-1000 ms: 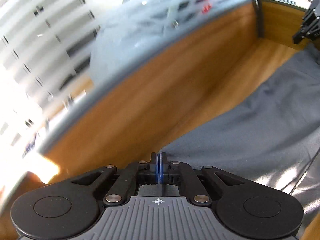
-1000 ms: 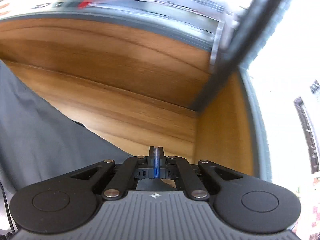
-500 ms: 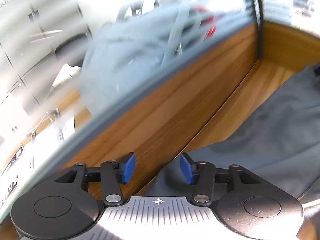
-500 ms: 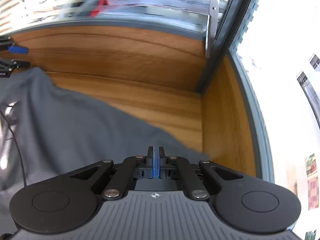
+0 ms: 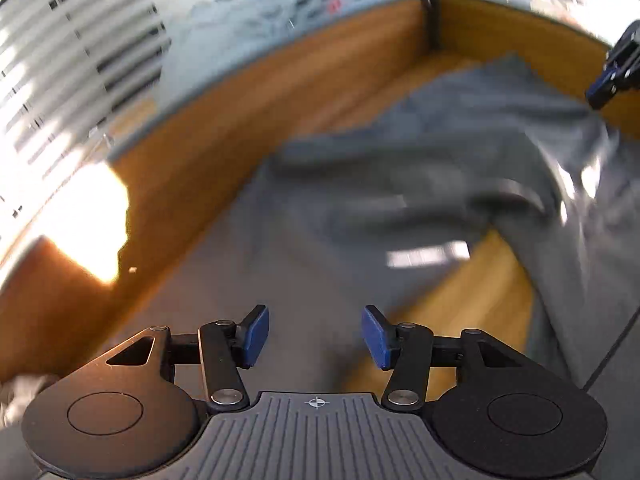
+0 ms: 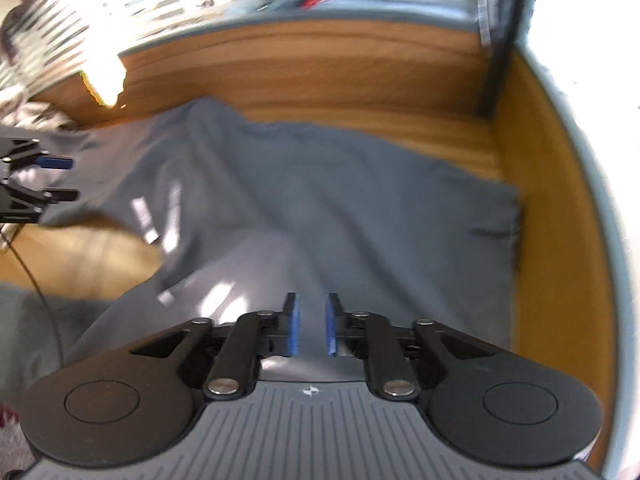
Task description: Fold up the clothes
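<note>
A grey garment [image 5: 400, 184] lies spread on the wooden table, its far edge near the back wall; in the right wrist view it [image 6: 320, 200] fills the middle. My left gripper [image 5: 315, 335] is open wide and empty above the cloth's near left part. My right gripper [image 6: 311, 330] is open a little, with nothing between the blue pads, above the cloth. The left gripper also shows at the left edge of the right wrist view [image 6: 48, 178], and the right one at the upper right of the left wrist view [image 5: 612, 76].
Wooden walls [image 6: 340, 68] close the table at the back and right [image 6: 552, 208]. A dark post [image 6: 500, 40] stands in the back right corner. A crumpled light cloth [image 6: 36, 114] lies at the far left. A black cable [image 6: 36, 280] runs along the left.
Both grippers let go of the garment and pulled back toward me. The left opened first, the right just now. The cloth dropped flat onto the table.
</note>
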Tool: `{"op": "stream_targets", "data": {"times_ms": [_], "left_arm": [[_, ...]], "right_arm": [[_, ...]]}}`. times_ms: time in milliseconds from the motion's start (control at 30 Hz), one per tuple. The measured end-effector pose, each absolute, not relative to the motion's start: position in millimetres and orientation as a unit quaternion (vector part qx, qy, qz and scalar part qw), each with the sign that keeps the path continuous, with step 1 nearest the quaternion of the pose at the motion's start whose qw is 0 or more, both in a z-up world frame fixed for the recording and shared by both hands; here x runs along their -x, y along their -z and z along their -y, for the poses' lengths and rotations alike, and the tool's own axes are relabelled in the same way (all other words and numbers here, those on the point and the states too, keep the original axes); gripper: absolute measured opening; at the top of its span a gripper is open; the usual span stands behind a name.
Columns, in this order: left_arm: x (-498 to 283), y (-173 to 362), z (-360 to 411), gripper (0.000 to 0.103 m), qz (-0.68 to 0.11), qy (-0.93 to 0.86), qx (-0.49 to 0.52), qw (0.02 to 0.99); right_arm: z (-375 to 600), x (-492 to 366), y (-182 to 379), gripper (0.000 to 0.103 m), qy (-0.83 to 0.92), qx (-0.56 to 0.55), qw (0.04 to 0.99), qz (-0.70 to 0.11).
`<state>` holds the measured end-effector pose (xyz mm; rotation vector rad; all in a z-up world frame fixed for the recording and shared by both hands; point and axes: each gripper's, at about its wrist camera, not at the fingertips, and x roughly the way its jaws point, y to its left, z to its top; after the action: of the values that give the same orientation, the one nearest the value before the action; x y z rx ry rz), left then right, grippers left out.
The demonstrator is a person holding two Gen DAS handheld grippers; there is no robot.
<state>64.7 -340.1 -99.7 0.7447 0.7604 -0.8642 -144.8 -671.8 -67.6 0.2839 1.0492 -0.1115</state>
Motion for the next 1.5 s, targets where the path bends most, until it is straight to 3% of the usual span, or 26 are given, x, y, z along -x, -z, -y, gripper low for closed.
{"op": "stream_targets", "data": {"times_ms": [67,267,300,367,400,533,600,800,867,1000,1067,1500], "left_arm": [[-54.3,113.4,335.8,0.055,-0.347,0.384,-0.359,0.777],[-47.3,142.8,334.5,0.051,-0.323,0.347,-0.395,0.787],[-49.7,144.5,335.6,0.047,-0.318,0.34,-0.399,0.79],[-56.4,146.8,338.7,0.017,-0.31,0.325,-0.406,0.796],[-61.1,144.5,339.0,0.011,-0.304,0.317,-0.405,0.802],[-88.2,126.7,339.0,0.007,-0.286,0.287,-0.387,0.828],[-103.8,119.0,339.6,0.007,-0.285,0.281,-0.372,0.838],[-129.4,123.9,351.4,0.015,-0.284,0.273,-0.381,0.837],[-133.7,131.1,353.5,0.027,-0.289,0.27,-0.389,0.832],[-131.4,129.7,340.8,0.039,-0.302,0.271,-0.375,0.834],[-123.2,120.4,326.8,0.056,-0.303,0.271,-0.365,0.837],[-9.4,62.5,210.8,0.062,-0.341,0.195,-0.301,0.869]], "right_arm": [[652.8,146.7,72.8,0.031,0.035,-0.13,0.854,-0.502],[587.9,135.4,86.6,0.034,-0.028,-0.128,0.855,-0.502],[576.0,131.1,87.5,0.035,-0.045,-0.123,0.856,-0.5],[552.0,122.2,89.0,0.04,-0.079,-0.113,0.858,-0.495],[540.3,116.7,89.2,0.041,-0.095,-0.105,0.859,-0.492],[502.8,99.2,87.1,0.06,-0.169,-0.054,0.863,-0.472],[487.7,91.1,88.4,0.063,-0.2,-0.017,0.861,-0.467],[468.6,78.3,99.2,0.063,-0.251,0.033,0.831,-0.495],[470.0,82.3,97.3,0.063,-0.254,0.031,0.829,-0.498],[480.9,92.1,88.9,0.063,-0.238,0.014,0.834,-0.497],[487.3,100.1,84.5,0.063,-0.227,0.004,0.84,-0.494],[518.6,204.2,62.4,0.064,-0.057,-0.039,0.873,-0.483]]}}
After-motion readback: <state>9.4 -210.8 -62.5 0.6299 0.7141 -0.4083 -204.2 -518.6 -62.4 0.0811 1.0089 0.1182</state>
